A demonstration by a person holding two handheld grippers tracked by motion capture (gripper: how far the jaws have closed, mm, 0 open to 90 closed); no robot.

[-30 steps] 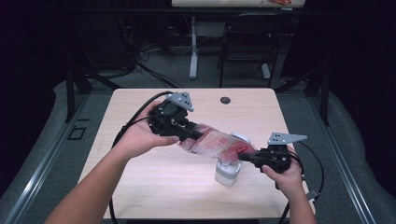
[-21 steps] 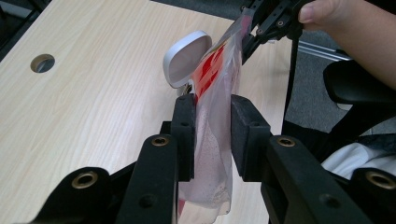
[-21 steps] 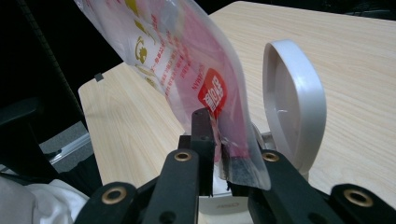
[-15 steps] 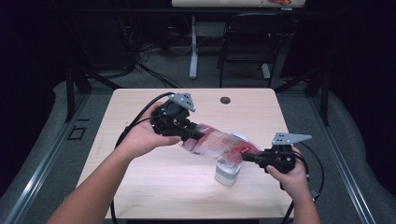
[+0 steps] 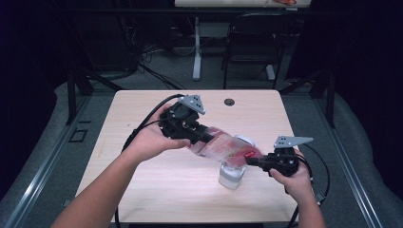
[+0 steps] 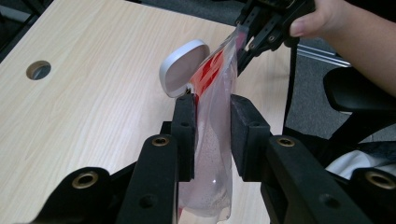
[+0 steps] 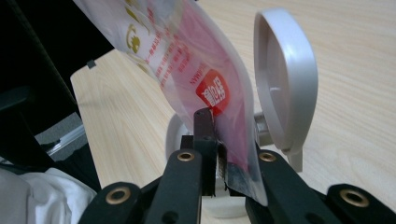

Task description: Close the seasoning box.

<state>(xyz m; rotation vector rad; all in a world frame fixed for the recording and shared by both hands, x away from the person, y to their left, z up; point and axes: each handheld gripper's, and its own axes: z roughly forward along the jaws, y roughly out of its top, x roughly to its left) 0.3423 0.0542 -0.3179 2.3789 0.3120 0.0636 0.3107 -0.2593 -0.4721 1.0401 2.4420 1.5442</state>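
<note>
A clear pouch with red print (image 5: 223,148) hangs stretched between my two grippers above the table. My left gripper (image 5: 202,137) is shut on its upper end, pads pressing both sides of the pouch (image 6: 212,140). My right gripper (image 5: 250,161) is shut on the pouch's lower corner (image 7: 187,60); its jaws have just been closing with that corner between them. Under the pouch stands a small white container (image 5: 232,176) with its hinged lid (image 7: 285,79) swung up and open. The lid (image 6: 182,67) stands just left of the pouch in the left gripper view.
The light wooden table (image 5: 142,190) has a round cable hole (image 5: 229,102) near its far edge. Cables trail from both grippers over the table. Beyond the table are a dark floor, chair legs and another desk's base.
</note>
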